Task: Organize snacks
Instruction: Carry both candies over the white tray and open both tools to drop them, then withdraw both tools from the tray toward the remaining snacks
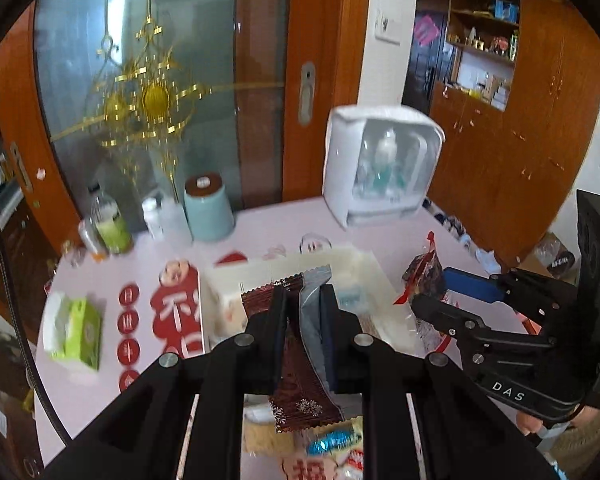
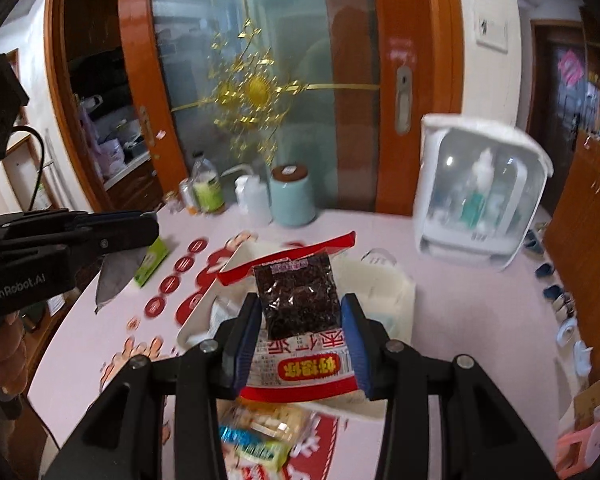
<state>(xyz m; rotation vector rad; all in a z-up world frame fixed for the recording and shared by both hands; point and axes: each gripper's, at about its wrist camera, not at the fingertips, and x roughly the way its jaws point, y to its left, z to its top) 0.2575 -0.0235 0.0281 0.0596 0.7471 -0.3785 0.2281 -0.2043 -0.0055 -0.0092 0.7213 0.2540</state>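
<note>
Left gripper (image 1: 303,304) nearly closed, pinching a brown snowflake-printed wrapper (image 1: 300,384) and a silver packet (image 1: 314,300) between its pads; right gripper (image 2: 302,320) part-open, clamped across a red-and-white snack bag (image 2: 300,344) with a dark window, above a white bin (image 2: 388,284) beyond both sets of fingertips.

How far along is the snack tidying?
Midway, it seems. Done: the white bin already holds some packets. In hand: the left hand-held gripper is shut on a brown wrapper; the right hand-held gripper grips a red-and-white bag. Left: loose snacks on the table.
</note>
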